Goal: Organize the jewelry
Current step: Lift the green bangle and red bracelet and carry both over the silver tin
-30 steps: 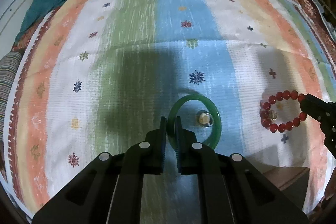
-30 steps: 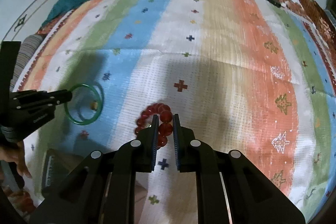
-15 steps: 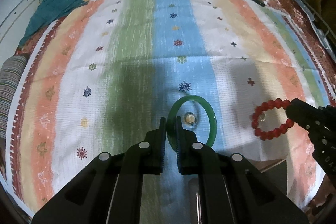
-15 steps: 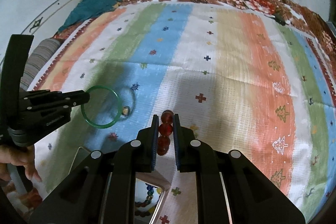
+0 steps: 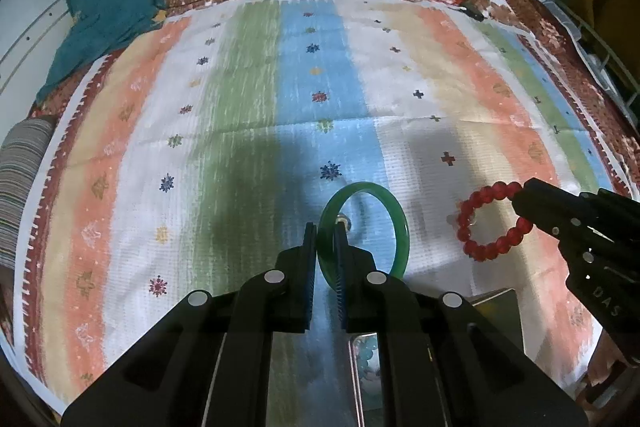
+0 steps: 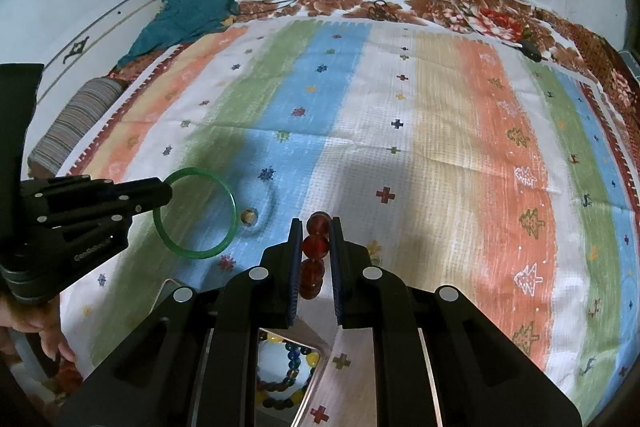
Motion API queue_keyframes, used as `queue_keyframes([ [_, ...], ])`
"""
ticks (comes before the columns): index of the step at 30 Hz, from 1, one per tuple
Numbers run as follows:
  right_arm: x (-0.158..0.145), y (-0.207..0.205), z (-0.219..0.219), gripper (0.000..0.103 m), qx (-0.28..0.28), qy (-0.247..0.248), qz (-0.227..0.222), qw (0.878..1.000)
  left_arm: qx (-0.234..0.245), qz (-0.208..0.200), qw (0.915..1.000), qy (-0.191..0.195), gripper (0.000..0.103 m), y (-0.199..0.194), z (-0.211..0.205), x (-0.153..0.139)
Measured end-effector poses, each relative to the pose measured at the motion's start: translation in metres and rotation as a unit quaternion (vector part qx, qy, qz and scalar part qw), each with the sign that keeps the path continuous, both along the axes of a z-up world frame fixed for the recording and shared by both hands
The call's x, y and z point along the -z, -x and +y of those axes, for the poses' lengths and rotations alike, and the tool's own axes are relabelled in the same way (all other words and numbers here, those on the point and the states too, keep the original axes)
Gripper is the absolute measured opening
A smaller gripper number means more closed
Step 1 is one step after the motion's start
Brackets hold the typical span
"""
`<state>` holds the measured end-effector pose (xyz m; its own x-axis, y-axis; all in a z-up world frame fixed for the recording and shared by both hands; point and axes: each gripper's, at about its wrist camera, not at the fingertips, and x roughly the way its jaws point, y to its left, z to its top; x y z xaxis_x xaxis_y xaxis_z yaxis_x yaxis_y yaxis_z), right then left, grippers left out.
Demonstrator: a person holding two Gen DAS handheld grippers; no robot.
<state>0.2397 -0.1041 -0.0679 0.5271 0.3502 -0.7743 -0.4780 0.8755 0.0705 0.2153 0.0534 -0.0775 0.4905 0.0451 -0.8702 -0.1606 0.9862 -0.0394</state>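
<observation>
My left gripper (image 5: 325, 227) is shut on a green bangle (image 5: 394, 219) and holds it above the striped cloth; it also shows in the right wrist view (image 6: 230, 199). My right gripper (image 6: 316, 223) is shut on a red bead bracelet (image 6: 314, 247), lifted off the cloth; the bracelet shows in the left wrist view (image 5: 480, 211). A small ring (image 6: 248, 215) lies on the blue stripe. A box (image 6: 316, 379) with coloured beads sits below the right gripper.
The striped cloth (image 5: 240, 107) covers a bed with a floral sheet (image 6: 440, 3). A teal cloth (image 5: 108, 15) lies at the back left, cables at the back, a striped roll (image 6: 72, 123) at the left edge.
Both grippers have lifted their pieces off the cloth and drawn back towards the box. The ring stays on the cloth.
</observation>
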Motion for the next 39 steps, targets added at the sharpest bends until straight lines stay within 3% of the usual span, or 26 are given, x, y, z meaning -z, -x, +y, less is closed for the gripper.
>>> queue_keyframes([
  [18, -0.026, 0.035, 0.000, 0.014, -0.011, 0.003, -0.050, 0.999, 0.008, -0.034, 0.9994, 0.004, 0.008, 0.027, -0.009, -0.024],
  [39, -0.038, 0.070, -0.009, 0.014, -0.017, -0.012, -0.068, 0.997, 0.027, -0.070, 0.9972, 0.009, 0.009, 0.068, -0.031, -0.049],
])
